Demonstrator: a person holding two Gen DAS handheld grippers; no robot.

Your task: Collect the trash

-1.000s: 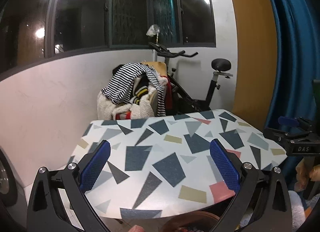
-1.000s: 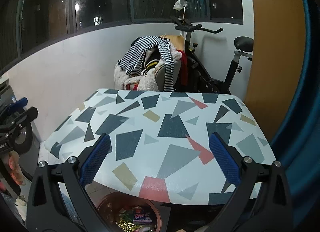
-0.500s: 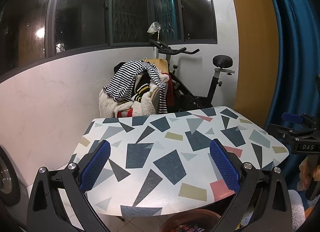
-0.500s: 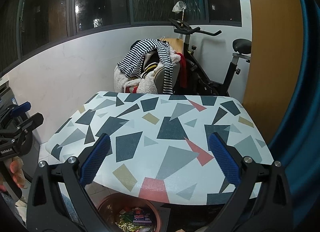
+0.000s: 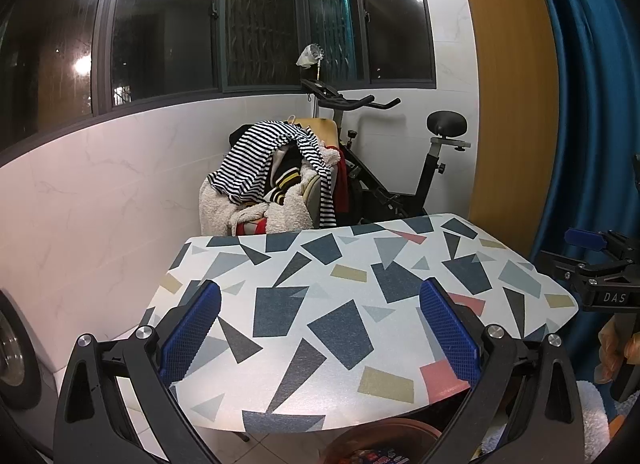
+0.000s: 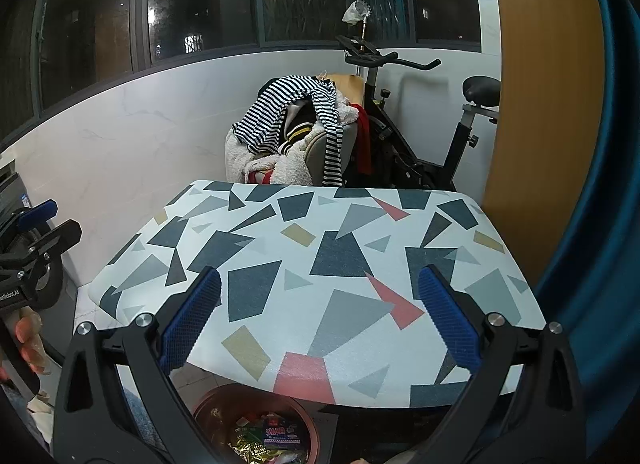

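Wall (image 6: 132, 135): white marble-look panel under dark windows (image 5: 160, 23). No hazard.

Curtain (image 5: 592, 103): blue, hanging at the right, near the right gripper. Risk: a wide swing of that gripper could snag the cloth.

Table (image 6: 320, 264): top with a pattern of grey, pink and tan shards; no loose item shows on it in either view. Risk: the busy print could hide a small flat scrap, so a piece may be missed and the job judged done too soon.

Bike (image 5: 384, 167): exercise bike behind the table, clothes (image 5: 272, 175) heaped on a chair beside it. Not trash; risk of mistaking a garment for litter is slight.

Bin (image 6: 256, 424): round brown pail on the floor under the table's near edge, holding wrappers (image 6: 276, 434), foil and printed packs. This is where the trash lies now. Risk: the table edge overhangs it, so a gripper reaching down could knock the rim or the tabletop, and light wrappers could spill.

Left gripper (image 5: 320, 328): jaws wide apart, nothing between the blue pads (image 5: 190, 330). Held above the table's near edge.

Right gripper (image 6: 320, 316): jaws wide apart, empty, held over the table's near edge with the bin below. Risk: both grippers sit close together, and could collide if both go for the bin.
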